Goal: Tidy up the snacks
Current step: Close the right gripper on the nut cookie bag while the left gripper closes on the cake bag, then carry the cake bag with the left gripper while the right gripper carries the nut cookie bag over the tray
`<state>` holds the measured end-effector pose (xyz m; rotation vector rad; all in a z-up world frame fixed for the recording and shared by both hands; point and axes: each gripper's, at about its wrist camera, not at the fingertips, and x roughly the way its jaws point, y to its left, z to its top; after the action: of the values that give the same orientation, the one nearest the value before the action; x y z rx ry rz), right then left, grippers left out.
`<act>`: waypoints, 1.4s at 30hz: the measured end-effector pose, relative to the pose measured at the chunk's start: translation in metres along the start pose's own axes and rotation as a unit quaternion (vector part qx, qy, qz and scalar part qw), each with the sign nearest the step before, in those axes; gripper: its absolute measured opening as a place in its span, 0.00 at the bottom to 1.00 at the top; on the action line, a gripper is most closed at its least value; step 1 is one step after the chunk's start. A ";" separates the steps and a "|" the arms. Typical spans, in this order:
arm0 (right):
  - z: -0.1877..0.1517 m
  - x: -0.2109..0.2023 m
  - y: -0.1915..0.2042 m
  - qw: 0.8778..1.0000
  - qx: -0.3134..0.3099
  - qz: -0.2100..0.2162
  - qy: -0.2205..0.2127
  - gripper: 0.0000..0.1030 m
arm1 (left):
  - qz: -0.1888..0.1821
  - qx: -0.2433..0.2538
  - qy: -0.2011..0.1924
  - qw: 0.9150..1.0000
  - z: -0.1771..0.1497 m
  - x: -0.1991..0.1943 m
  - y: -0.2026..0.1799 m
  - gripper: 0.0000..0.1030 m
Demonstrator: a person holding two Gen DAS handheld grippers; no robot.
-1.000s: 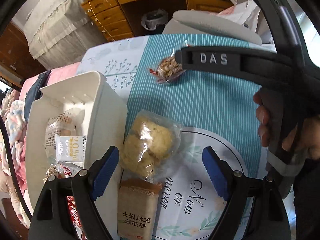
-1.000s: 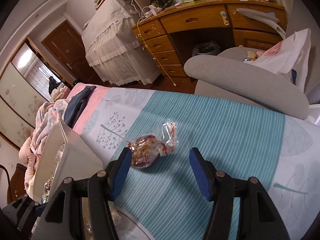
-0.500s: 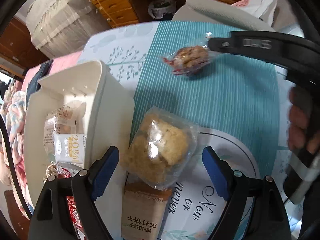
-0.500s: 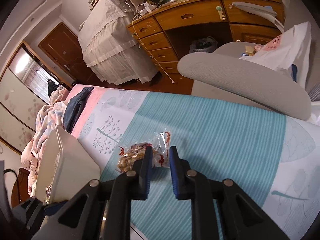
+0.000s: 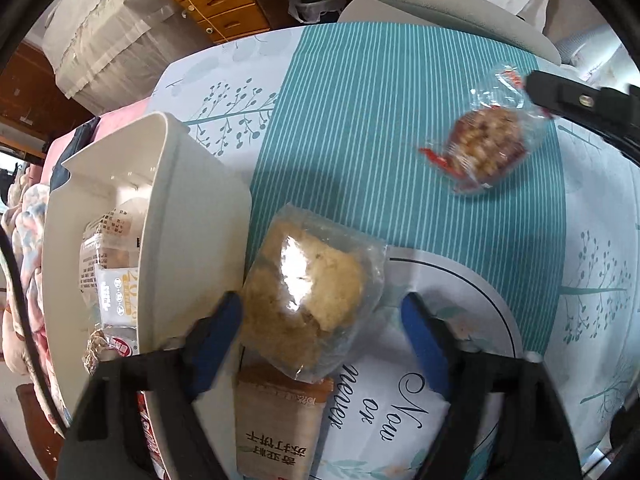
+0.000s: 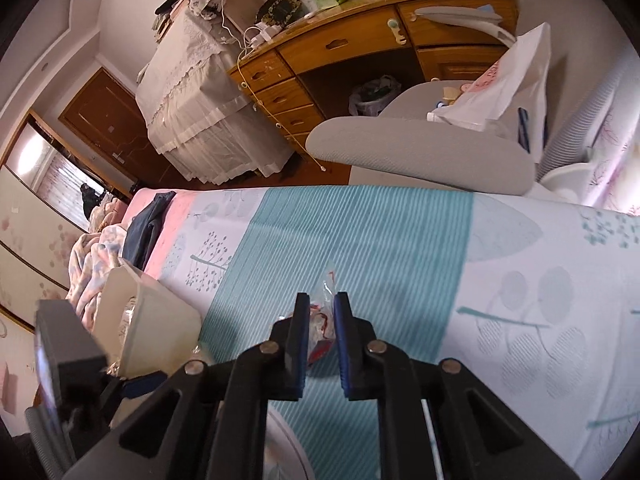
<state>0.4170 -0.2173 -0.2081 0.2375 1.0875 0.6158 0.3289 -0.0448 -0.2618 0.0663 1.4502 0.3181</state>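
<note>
Closing around a clear bag of pale cookies (image 5: pixel 308 300) that lies against the white bin (image 5: pixel 192 216), the left gripper (image 5: pixel 320 344) has dropped lower over the table than a second ago; its blue pads are not yet pressing the wrapper. Seen from the right wrist, the right gripper (image 6: pixel 321 340), wide open a second ago, is now clenched on the twisted end of the peanut candy (image 5: pixel 486 146), apparently lifted just off the striped tablecloth (image 6: pixel 360 232). Both snacks look bound for the bin.

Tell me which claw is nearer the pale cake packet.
Left. The left claw straddles the pale cake packet, jaws closing; the right claw is away, shut on the nut snack packet.
</note>
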 end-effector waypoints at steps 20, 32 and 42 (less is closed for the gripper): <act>-0.066 -0.074 0.000 0.998 0.065 -0.018 0.011 0.10 | -0.004 -0.008 0.006 1.000 -0.028 -0.010 0.003 0.30; -0.107 -0.116 0.019 0.995 0.083 -0.046 0.021 0.09 | -0.057 -0.026 0.044 0.997 -0.074 -0.032 0.014 0.28; -0.129 -0.153 0.051 0.995 0.072 -0.065 0.005 0.09 | -0.099 0.002 0.021 0.995 -0.115 -0.095 0.023 0.28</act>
<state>0.2374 -0.2790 -0.1283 0.2875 1.1494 0.4236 0.2041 -0.0635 -0.1795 -0.0815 1.4849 0.1548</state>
